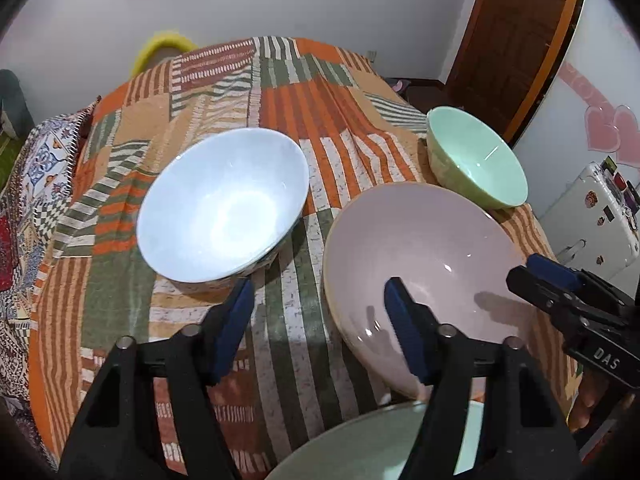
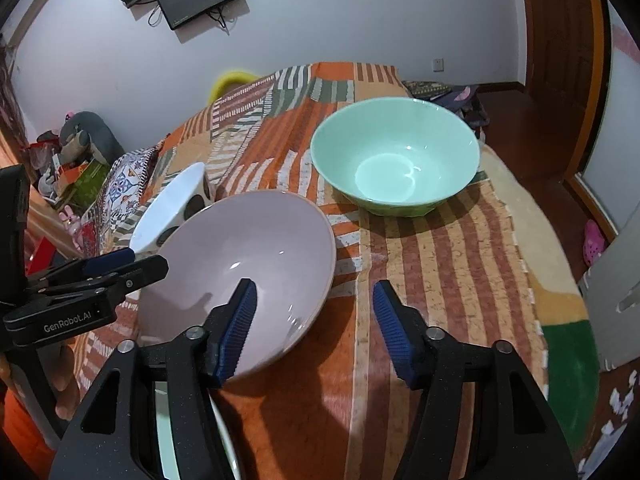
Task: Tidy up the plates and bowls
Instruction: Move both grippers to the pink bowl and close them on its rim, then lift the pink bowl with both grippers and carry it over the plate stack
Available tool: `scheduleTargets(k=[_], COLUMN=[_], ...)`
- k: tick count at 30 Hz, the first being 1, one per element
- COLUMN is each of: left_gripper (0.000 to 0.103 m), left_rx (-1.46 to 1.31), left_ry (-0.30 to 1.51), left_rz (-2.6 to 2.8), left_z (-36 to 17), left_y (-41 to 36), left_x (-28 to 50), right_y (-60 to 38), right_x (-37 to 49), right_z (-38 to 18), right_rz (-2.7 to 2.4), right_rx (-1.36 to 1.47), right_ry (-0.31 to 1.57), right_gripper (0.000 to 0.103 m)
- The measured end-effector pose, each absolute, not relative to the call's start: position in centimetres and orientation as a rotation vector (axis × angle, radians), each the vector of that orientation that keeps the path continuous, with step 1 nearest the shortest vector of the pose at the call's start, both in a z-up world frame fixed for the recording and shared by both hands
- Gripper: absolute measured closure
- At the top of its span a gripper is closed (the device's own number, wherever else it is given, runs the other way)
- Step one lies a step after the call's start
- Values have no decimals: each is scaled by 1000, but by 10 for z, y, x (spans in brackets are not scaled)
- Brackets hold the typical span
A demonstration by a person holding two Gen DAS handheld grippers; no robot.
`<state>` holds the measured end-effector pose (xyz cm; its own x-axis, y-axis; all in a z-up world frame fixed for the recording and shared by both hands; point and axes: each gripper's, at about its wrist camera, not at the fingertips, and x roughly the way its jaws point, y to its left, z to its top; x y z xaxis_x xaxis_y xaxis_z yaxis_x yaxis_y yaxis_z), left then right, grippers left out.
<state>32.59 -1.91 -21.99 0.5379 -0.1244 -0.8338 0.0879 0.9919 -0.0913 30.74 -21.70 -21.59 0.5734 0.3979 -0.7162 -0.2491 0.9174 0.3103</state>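
Bed (image 1: 280, 80) w/ orange, green & beige striped patchwork cover. On it: white bowl (image 1: 224, 204) toward left side, pink bowl (image 1: 420, 256) beside it at near edge, mint bowl (image 1: 476, 160) by right edge, farther back. Pale green plate (image 1: 360, 440) at near edge, partly hidden. Patterned pillow (image 1: 40, 168) at left edge.

both grippers are black, with ribbed blue fingers (image 2: 240, 328), silver screws and white "genrobot.ai" lettering.
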Motion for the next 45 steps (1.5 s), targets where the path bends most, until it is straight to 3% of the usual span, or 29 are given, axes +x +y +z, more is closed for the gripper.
scheduleTargets(k=[2,5,7,9,11,27,45], left_gripper=[56,72,76,79,90,91,91], left_rx=[-28,-4,-11,-18,-24,-35,-38], left_ry=[1014,1036,1039,1030,1034,1032,866], left_rz=[-140,-148,-157,-154,-167,-177,-102], left_z=[-225,-234,-237,-238,-238,-211,-125], left_y=[-22,-26,-28,-28,-31,-27,18], left_x=[330,335,336,335,335,297,206], right_y=[-218,-218,-220,-221,-219,-217,-175], right_x=[310,312,313,314,315,290,240], right_z=[-220,-225,-227,-229,-229,-207,-144], right_rz=[396,407,411,426,452,444,544], right_rx=[185,175,175,182,181,154,113], right_ry=[894,904,908,918,915,904,762], right_gripper=[63,65,67,77,83,86,86])
